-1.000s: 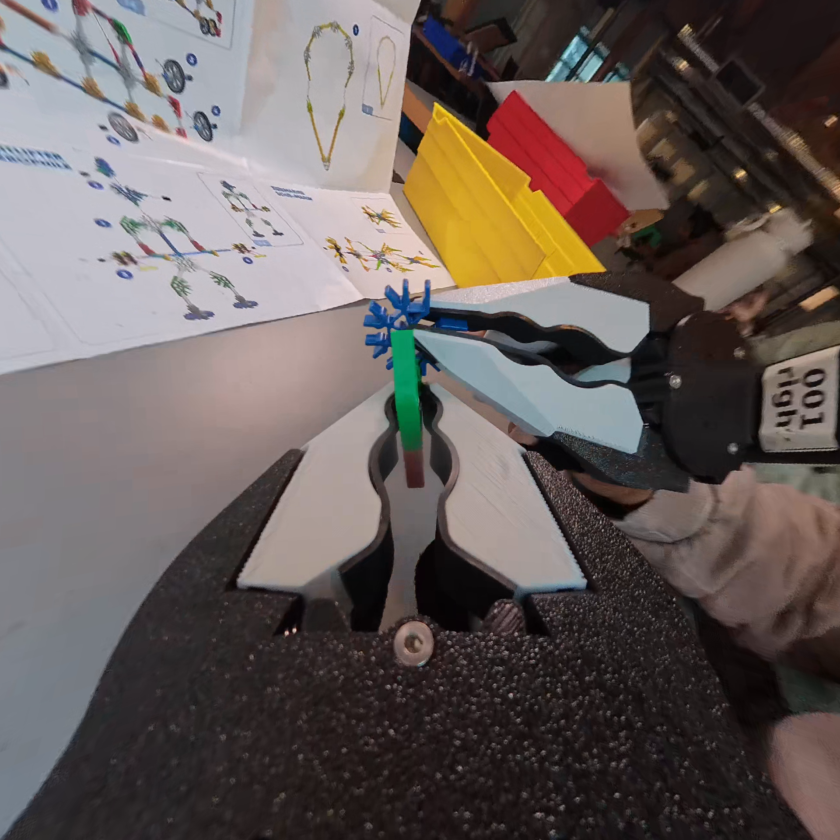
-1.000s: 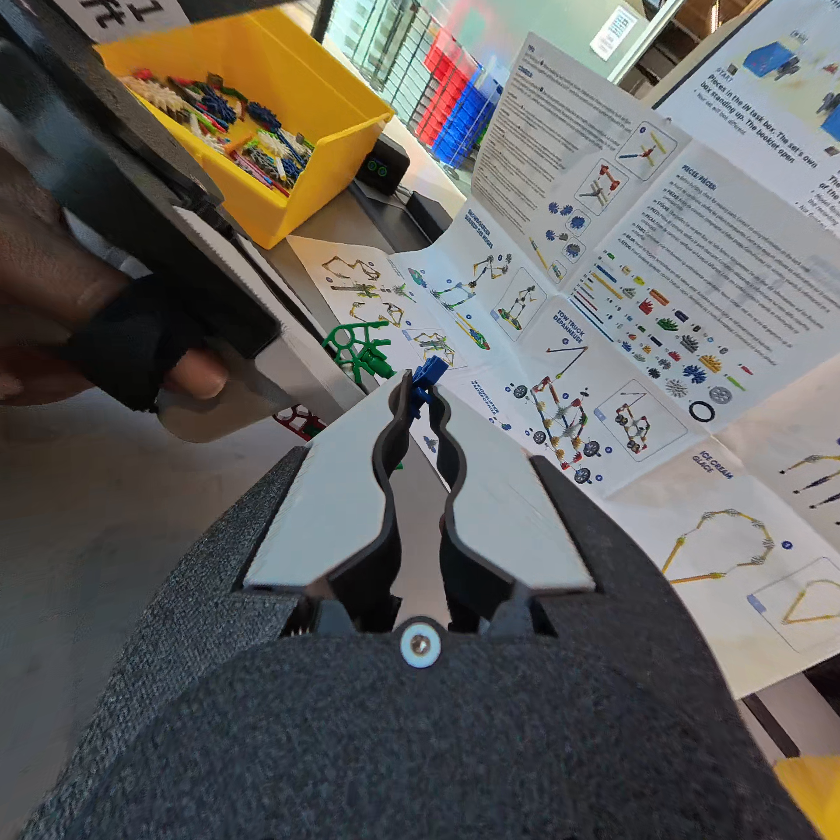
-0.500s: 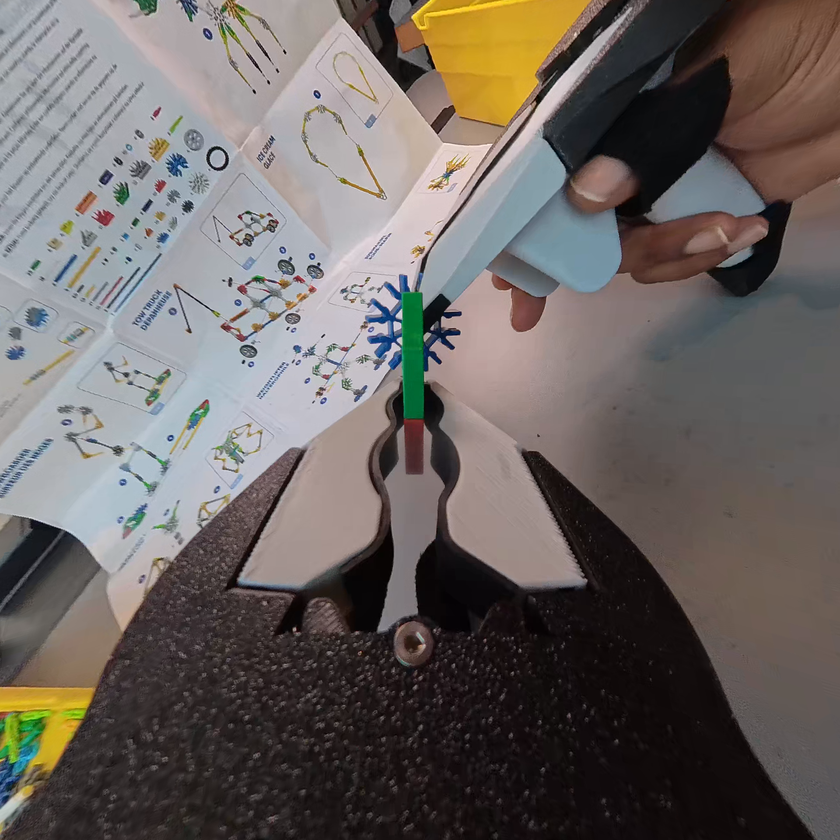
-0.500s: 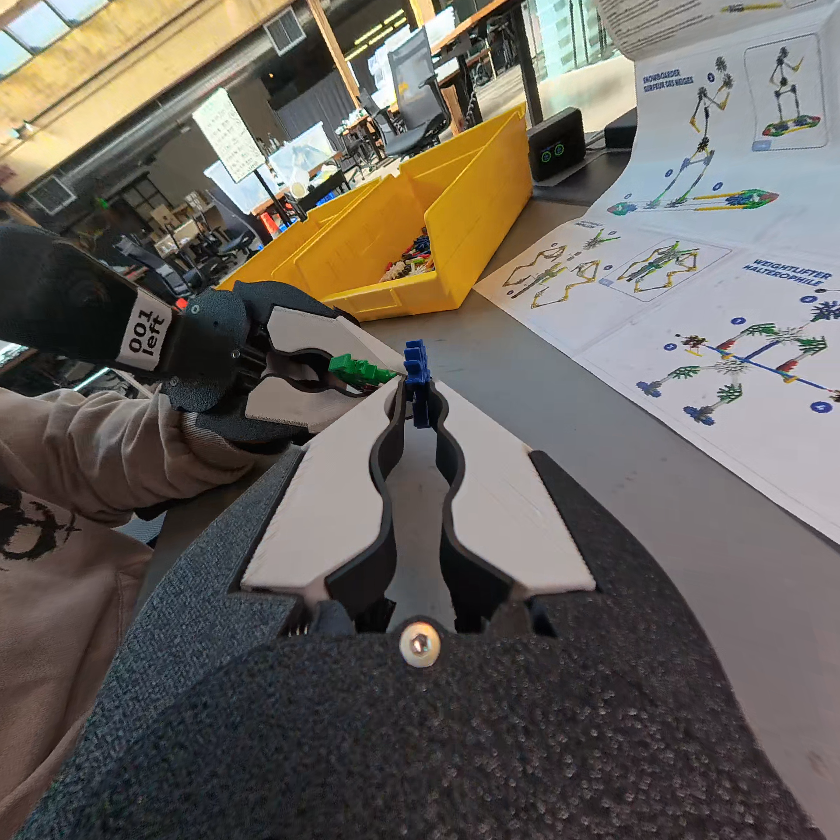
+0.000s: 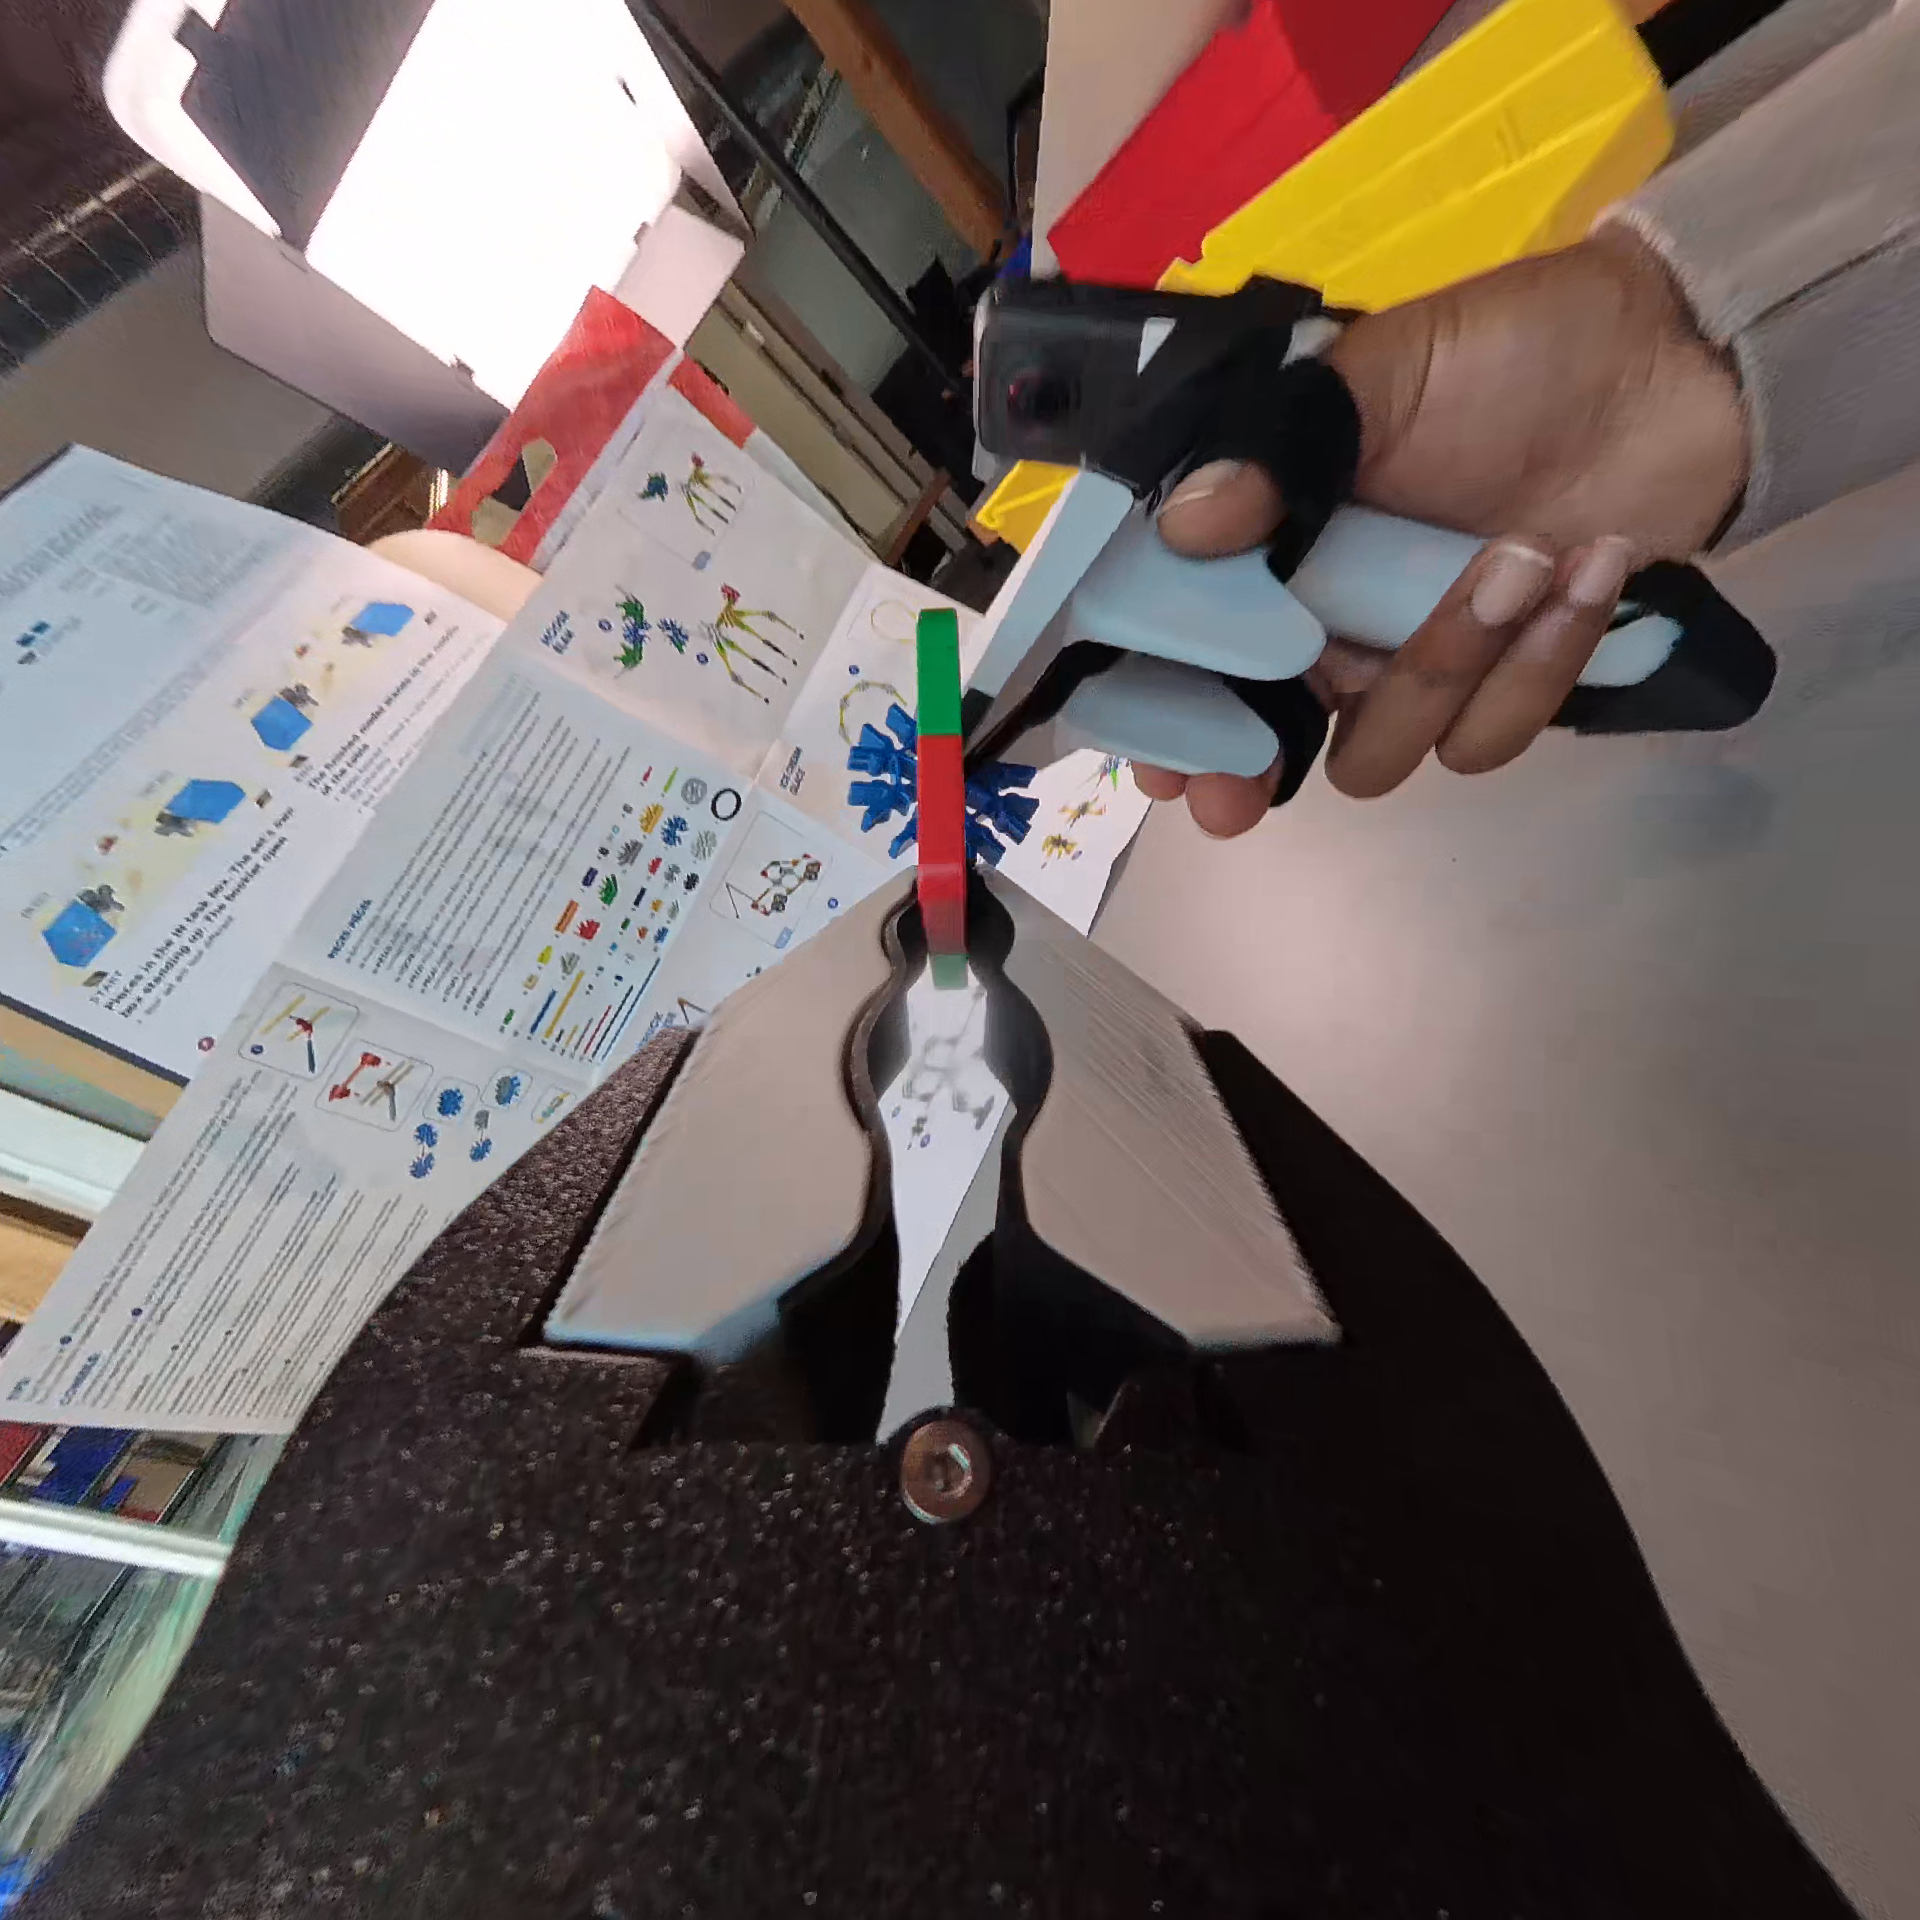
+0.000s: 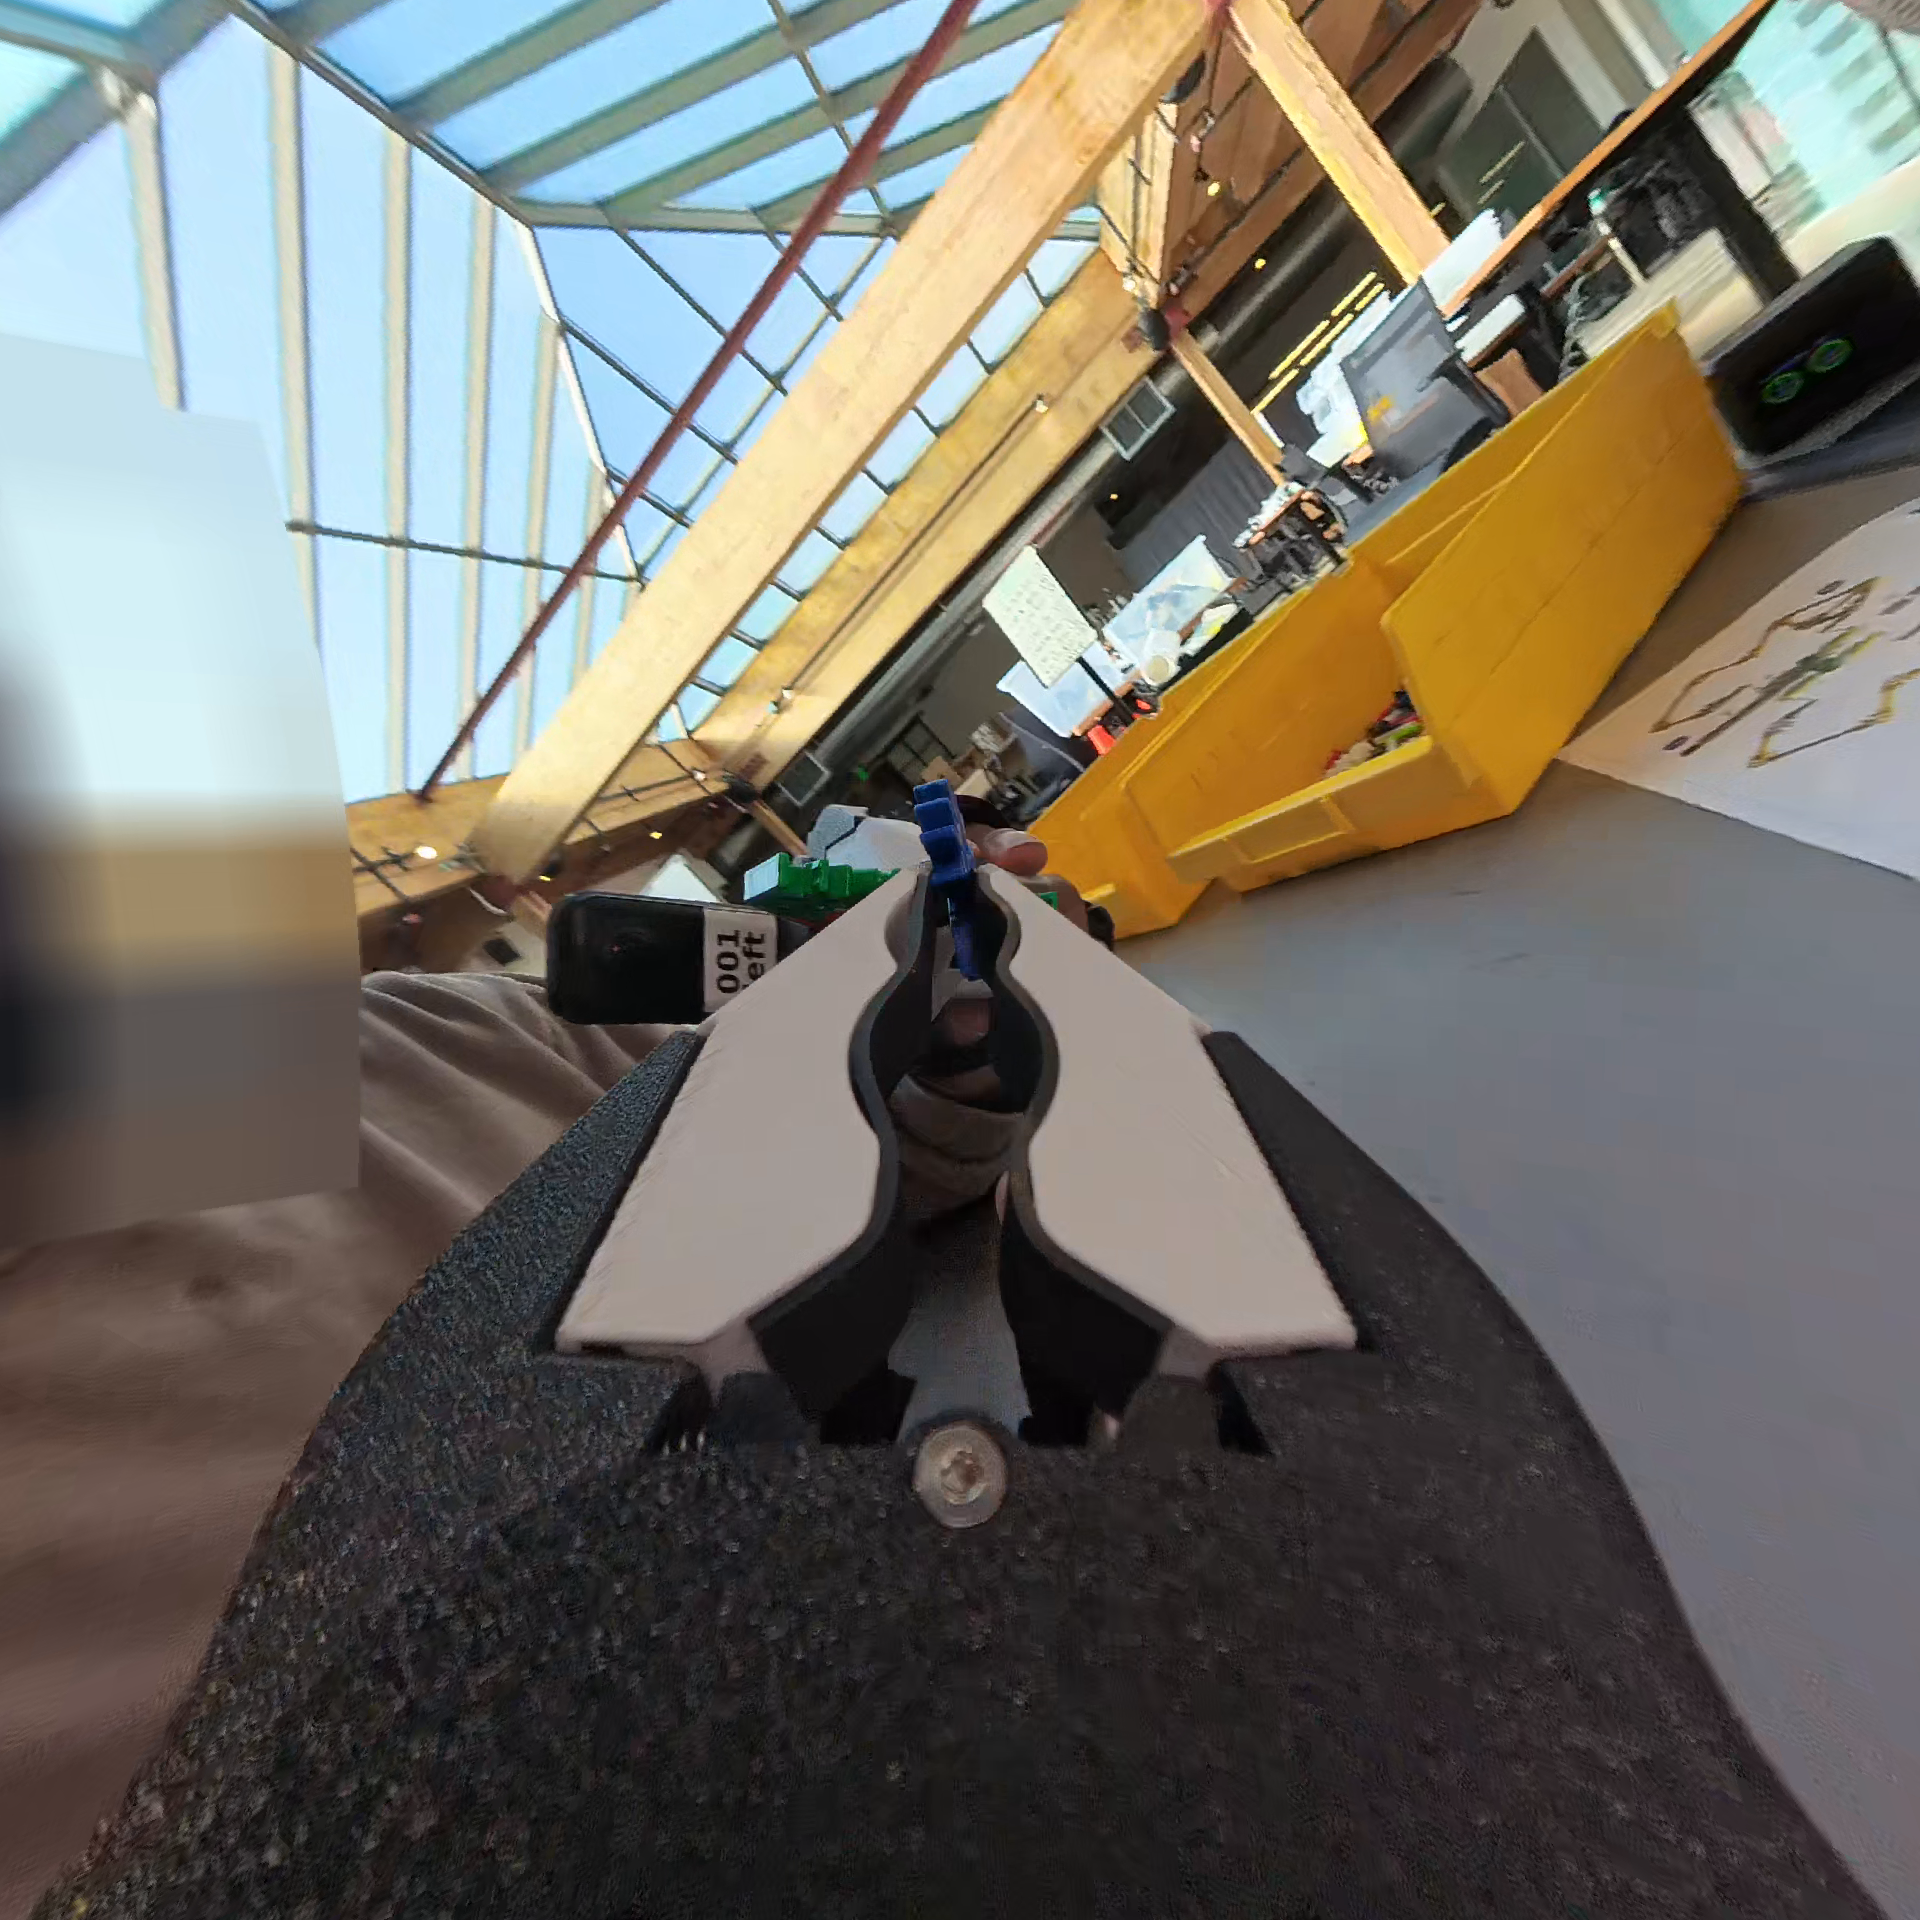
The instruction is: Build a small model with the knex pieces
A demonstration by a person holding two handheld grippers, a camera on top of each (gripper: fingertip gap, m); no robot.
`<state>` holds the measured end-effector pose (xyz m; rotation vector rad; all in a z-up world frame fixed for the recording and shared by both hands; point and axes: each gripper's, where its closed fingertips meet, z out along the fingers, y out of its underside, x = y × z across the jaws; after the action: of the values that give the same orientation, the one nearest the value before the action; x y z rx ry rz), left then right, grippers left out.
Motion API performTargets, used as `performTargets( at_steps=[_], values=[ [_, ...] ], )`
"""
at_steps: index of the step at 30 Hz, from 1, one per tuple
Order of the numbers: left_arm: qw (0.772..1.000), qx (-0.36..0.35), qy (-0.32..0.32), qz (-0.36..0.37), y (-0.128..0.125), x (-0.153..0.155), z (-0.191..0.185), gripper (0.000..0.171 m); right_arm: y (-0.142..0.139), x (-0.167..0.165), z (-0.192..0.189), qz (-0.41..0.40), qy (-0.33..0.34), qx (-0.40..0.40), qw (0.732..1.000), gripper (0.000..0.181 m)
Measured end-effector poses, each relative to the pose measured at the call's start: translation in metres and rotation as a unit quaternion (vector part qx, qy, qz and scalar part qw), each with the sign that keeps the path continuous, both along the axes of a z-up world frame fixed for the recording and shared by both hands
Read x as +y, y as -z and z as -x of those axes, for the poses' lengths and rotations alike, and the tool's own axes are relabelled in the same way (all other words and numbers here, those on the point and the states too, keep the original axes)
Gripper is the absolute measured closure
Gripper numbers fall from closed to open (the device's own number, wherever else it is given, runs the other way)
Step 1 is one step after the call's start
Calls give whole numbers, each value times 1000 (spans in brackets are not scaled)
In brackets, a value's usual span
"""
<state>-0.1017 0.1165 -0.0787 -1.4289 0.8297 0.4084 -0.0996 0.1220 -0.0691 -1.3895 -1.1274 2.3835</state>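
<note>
My left gripper (image 5: pixel 943 914) is shut on a flat green and red connector piece (image 5: pixel 940 790), seen edge-on and standing out past the fingertips. A blue snowflake connector (image 5: pixel 883 779) sits right behind it. The right gripper (image 5: pixel 977 727) comes in from the right in a person's hand (image 5: pixel 1538 499) and meets that blue piece. In the right wrist view my right gripper (image 6: pixel 951 883) is shut on the blue connector (image 6: pixel 945 842). The left gripper (image 6: pixel 831 883) faces it with the green piece (image 6: pixel 821 883) touching or just beside the blue one. Both are held above the grey table (image 6: pixel 1558 1091).
A folded instruction sheet (image 5: pixel 416 831) lies on the table (image 5: pixel 1558 1143) to the left. Yellow bins (image 6: pixel 1455 665) of small parts stand at the back right, with a red bin (image 5: pixel 1226 135) behind another yellow bin (image 5: pixel 1455 156). A black box (image 6: pixel 1829 364) sits far right.
Both grippers have swung round and tilted upward while staying tip to tip. The piece in the left gripper now shows its red part above the fingertips. Both stay shut.
</note>
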Motion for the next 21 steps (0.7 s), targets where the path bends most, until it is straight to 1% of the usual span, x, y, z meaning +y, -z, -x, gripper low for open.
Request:
performTargets(
  at_steps=[3,4,6,7,9,12,13,14,15,16,17,18,20,21],
  values=[
    [999,-5,33,-25,-15,-16,-9,167,-12,-14,-8,62,-53,39,996,179],
    [998,-20,47,-26,-20,-21,-12,167,-17,-19,-10,75,-66,51,994,179],
    [993,-77,89,-26,-33,-31,-17,167,-28,-28,-15,78,-80,92,989,179],
    [987,-112,110,-22,-39,-35,-19,167,-34,-31,-17,66,-72,112,989,179],
    [972,-191,139,13,-43,-35,-16,167,-37,-30,-14,8,-25,127,992,179],
    [936,-304,160,75,-34,-29,-4,164,-36,-20,-9,-94,63,131,985,179],
    [918,-343,170,103,-29,-26,0,160,-38,-9,-9,-124,107,131,978,179],
    [891,-390,189,136,-26,-25,2,151,-40,2,-11,-161,153,131,966,178],
    [858,-441,207,162,-26,-24,6,142,-40,10,-14,-209,188,129,951,179],
    [823,-491,219,184,-27,-23,10,136,-39,18,-16,-273,230,123,926,178],
    [787,-536,227,204,-27,-21,14,134,-37,26,-17,-344,275,117,890,178],
    [747,-579,240,221,-28,-20,17,133,-36,30,-17,-415,304,113,850,178],
    [648,-668,269,248,-30,-17,23,130,-32,28,-16,-549,344,112,754,178],
    [596,-706,283,256,-31,-16,27,128,-30,21,-14,-602,348,120,708,178]
  ],
)
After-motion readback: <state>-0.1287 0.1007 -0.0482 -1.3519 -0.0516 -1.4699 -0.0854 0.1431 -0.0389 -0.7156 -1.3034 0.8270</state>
